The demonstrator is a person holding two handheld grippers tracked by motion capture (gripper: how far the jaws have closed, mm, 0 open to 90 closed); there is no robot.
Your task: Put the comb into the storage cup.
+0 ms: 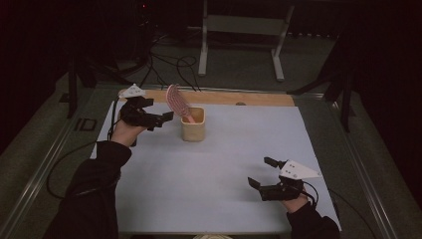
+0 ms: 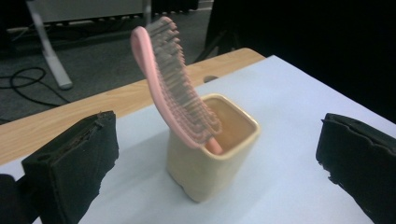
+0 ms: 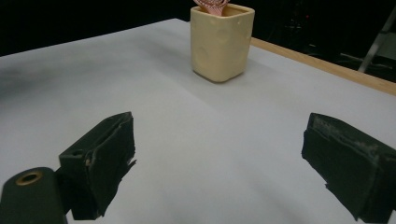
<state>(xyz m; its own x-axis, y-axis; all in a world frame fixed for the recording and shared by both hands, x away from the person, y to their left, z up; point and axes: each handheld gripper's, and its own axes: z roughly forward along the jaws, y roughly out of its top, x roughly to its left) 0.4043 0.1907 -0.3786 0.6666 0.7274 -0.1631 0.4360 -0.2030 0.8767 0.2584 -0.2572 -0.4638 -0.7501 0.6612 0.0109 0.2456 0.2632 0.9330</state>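
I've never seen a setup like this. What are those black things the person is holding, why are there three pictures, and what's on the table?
A person holds a hand-held two-jaw tool in each hand: the left gripper and the right gripper. One picture looks down from above; the other two come from cameras riding on each gripper, looking along its black jaws. On the white table stands a cream cup with a pink hairbrush leaning inside it. Both grippers are open and hold nothing.

A pink plastic brush (image 2: 163, 84) stands in a glossy, smooth cream cup (image 2: 210, 163) on a matt white table (image 1: 209, 169).
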